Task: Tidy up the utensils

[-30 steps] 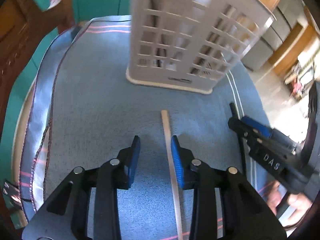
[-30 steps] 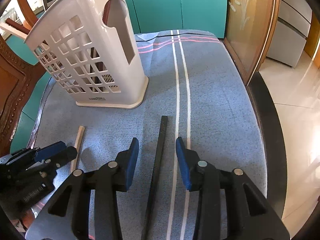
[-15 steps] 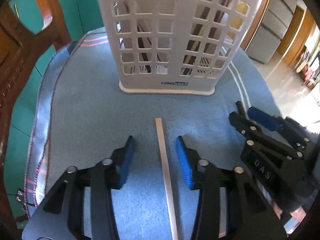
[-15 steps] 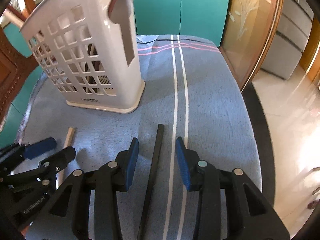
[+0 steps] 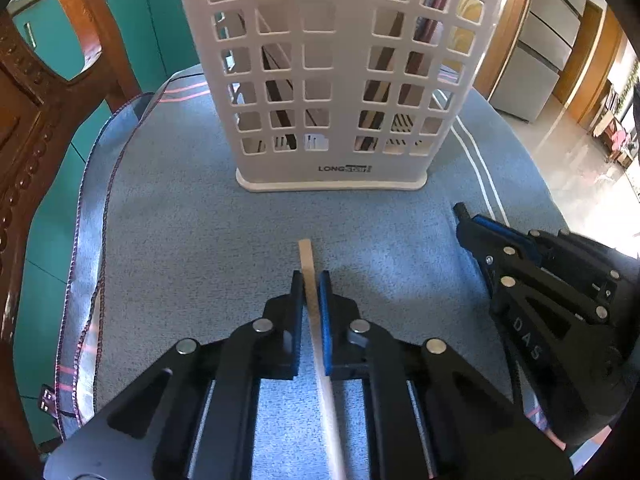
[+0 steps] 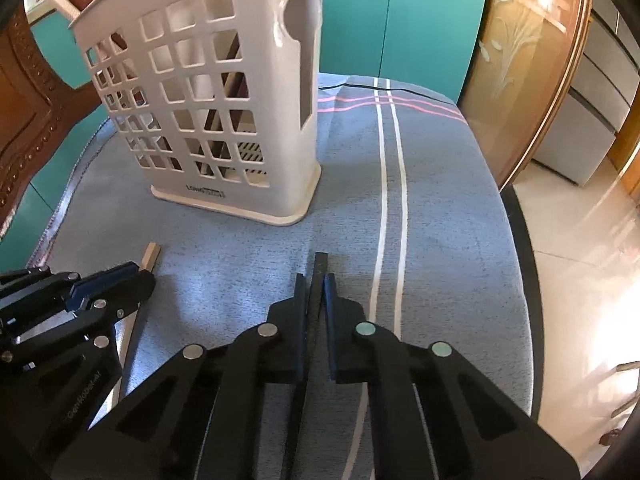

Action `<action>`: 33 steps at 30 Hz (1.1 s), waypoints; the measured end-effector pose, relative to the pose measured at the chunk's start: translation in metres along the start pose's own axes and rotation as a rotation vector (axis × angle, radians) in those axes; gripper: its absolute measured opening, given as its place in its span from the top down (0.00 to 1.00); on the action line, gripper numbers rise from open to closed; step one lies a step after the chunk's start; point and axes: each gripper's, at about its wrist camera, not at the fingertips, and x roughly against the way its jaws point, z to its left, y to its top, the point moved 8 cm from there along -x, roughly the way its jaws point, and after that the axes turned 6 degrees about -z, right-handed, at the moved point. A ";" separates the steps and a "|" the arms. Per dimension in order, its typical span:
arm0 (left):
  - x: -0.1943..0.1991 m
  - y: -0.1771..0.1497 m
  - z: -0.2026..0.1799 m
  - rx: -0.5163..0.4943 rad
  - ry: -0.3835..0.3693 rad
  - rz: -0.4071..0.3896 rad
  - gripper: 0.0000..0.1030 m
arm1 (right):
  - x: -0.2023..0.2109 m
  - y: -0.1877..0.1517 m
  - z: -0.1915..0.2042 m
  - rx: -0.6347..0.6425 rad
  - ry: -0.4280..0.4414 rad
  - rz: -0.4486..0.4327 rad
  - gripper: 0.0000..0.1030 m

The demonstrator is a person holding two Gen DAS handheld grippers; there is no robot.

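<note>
Pinching: left gripper clamps the pale stick | right gripper clamps the black stick | both lie before the basket

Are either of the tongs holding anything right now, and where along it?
Both are. The left tongs have just closed on the pale wooden stick near its far end; the right tongs have just closed on the black stick, also near its far end.

Each gripper is black, with angular linkage arms pinned by round silver rivets and two flat fingers faced with blue pads. The left gripper shows four such rivets; the right gripper shows the same, and white lettering "DAS" marks its side.
</note>
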 end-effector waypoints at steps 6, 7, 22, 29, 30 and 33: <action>0.044 0.016 0.008 0.019 -0.050 -0.115 0.93 | 0.033 0.016 -0.007 -0.082 0.084 -0.075 0.94; 0.062 0.022 0.010 0.022 -0.071 -0.154 0.93 | 0.050 0.023 -0.007 -0.097 0.117 -0.110 0.94; 0.308 0.155 0.061 0.157 -0.152 -0.768 0.93 | 0.284 0.158 -0.048 -0.290 0.283 -0.667 0.93; 0.274 0.207 0.071 0.178 -0.065 -0.822 0.93 | 0.291 0.222 -0.053 -0.278 0.176 -0.844 0.93; 0.251 0.206 0.069 0.179 -0.063 -0.776 0.93 | 0.279 0.224 -0.050 -0.268 0.164 -0.831 0.93; 0.215 0.198 0.069 0.187 -0.059 -0.714 0.93 | 0.238 0.220 -0.040 -0.231 0.149 -0.793 0.94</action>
